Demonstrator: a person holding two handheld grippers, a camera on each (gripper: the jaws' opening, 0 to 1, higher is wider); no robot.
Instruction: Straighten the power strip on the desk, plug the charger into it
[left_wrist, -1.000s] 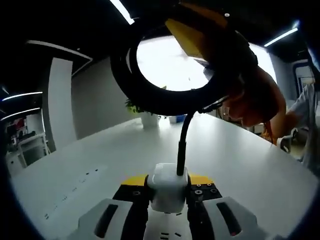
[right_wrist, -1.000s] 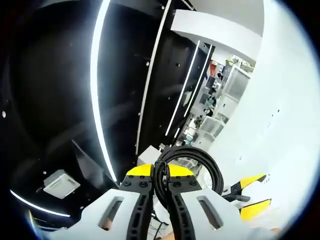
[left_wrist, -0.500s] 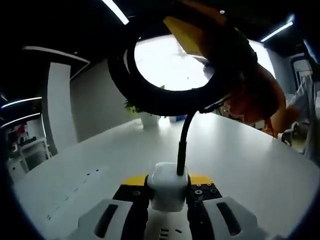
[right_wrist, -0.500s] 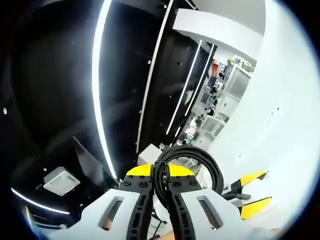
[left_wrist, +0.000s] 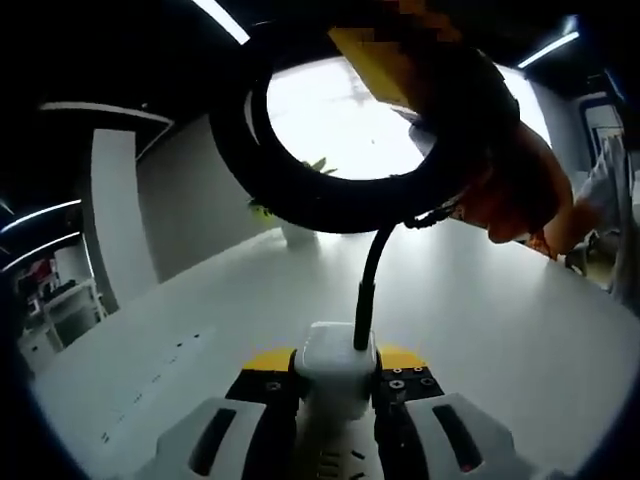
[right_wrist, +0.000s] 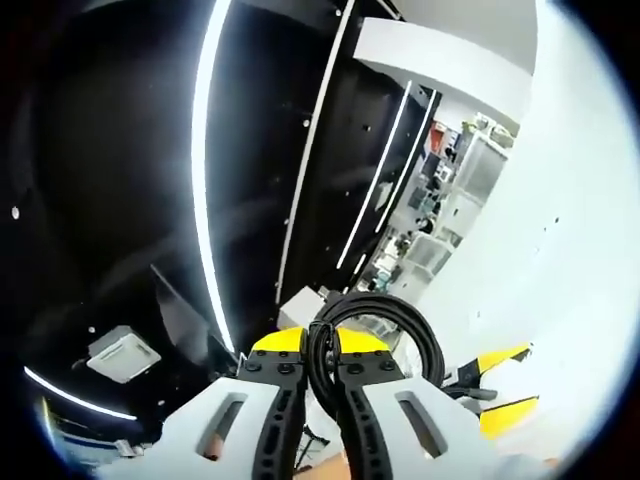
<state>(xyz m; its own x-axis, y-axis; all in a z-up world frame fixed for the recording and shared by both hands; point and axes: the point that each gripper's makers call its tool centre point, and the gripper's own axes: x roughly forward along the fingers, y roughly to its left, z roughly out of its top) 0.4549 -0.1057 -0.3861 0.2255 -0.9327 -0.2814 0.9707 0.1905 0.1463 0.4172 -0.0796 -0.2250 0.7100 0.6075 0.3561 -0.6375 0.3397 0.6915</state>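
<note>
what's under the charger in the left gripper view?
The white charger sits clamped in the left gripper. Just below it, the white power strip shows socket slots between the jaws. The charger's prongs and the exact slot beneath are hidden by its body.

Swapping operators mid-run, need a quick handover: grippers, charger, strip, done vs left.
Left gripper: shut on the white charger, held just over the power strip on the white desk.
Right gripper: shut on the coiled black cable, holding the loop raised above the charger.
Done: charger and its cable picked up, brought to the strip.
Left: seat the charger in a socket; I cannot tell whether it is in yet or whether the strip is straight.
</note>
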